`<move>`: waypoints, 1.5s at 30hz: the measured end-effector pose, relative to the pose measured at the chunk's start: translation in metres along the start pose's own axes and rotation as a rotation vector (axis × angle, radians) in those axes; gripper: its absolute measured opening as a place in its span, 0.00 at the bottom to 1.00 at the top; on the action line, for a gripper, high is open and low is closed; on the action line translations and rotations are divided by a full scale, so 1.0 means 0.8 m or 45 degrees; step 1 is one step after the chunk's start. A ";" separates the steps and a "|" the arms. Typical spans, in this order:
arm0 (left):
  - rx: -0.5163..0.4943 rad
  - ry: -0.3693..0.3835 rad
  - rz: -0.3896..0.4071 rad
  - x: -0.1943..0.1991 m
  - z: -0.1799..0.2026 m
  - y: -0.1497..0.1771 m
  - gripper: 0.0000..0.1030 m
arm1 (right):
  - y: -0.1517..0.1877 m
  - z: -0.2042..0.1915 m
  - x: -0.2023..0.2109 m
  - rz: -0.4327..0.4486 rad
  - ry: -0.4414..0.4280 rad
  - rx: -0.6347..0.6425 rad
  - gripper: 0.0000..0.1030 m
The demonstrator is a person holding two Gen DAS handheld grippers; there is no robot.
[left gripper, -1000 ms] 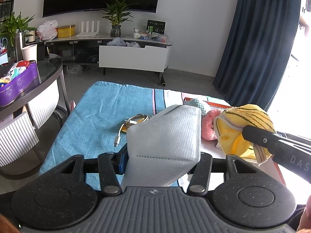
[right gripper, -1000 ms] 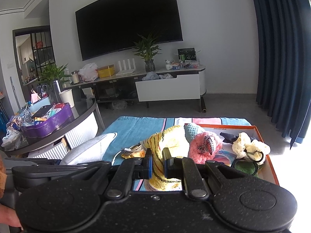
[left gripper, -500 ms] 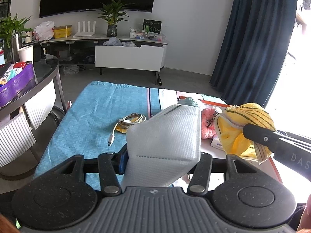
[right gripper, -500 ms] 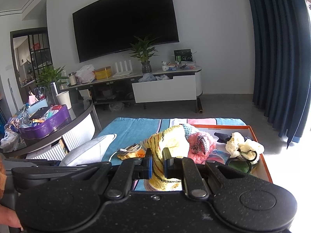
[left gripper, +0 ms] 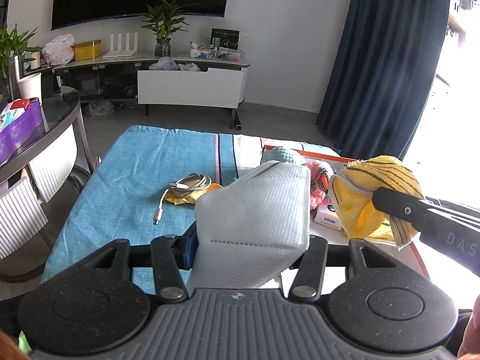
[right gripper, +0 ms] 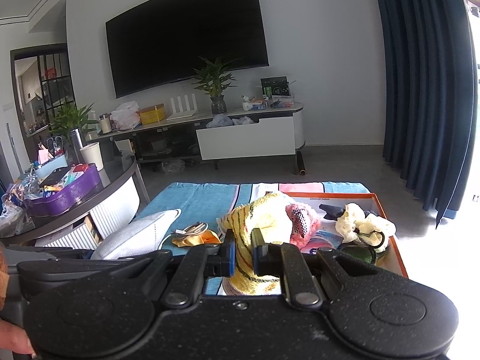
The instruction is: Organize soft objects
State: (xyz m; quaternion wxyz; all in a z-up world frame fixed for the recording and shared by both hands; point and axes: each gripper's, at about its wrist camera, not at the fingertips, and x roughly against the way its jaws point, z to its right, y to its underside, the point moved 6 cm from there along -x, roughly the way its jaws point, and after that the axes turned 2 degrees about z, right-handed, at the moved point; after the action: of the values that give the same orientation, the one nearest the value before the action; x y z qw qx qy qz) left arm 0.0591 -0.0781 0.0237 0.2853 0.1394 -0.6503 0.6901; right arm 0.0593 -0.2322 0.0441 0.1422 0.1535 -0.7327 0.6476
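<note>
A: Left gripper [left gripper: 252, 240]?
B: Clamps white mask [left gripper: 255, 219], centre. "DAS" on right gripper [right gripper: 241, 250].
A: That one?
B: Clenched on yellow knit [right gripper: 261, 219]; "Vinda" tissue pack [left gripper: 327, 217] at four o'clock from the mask.

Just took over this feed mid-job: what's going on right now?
A person holds a gripper in each hand above the blue cloth. The left gripper is clamped on a white face mask; the right gripper is shut on a yellow knitted item. Other soft things lie in the orange-rimmed tray; a coiled cable lies on the cloth.
</note>
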 end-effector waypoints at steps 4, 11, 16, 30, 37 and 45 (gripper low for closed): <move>-0.006 0.007 -0.002 -0.002 0.003 0.000 0.51 | 0.001 0.003 0.002 0.000 0.006 -0.002 0.13; -0.016 0.020 -0.008 -0.003 0.010 0.001 0.51 | -0.001 0.009 0.004 0.004 0.018 -0.008 0.13; -0.024 0.034 -0.016 -0.005 0.017 0.004 0.51 | 0.001 0.013 0.006 0.004 0.031 -0.015 0.13; -0.051 0.071 -0.042 -0.014 0.035 0.009 0.51 | 0.005 0.030 0.010 0.001 0.067 -0.037 0.13; -0.067 0.092 -0.052 -0.020 0.047 0.011 0.51 | 0.007 0.041 0.012 0.001 0.092 -0.045 0.13; -0.105 0.129 -0.073 -0.030 0.069 0.015 0.51 | 0.012 0.062 0.016 -0.011 0.139 -0.060 0.14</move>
State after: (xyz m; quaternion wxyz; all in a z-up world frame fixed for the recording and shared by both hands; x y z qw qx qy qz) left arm 0.0616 -0.1374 0.0070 0.3430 0.1110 -0.6586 0.6605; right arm 0.0432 -0.2806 0.0345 0.1883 0.1177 -0.7383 0.6369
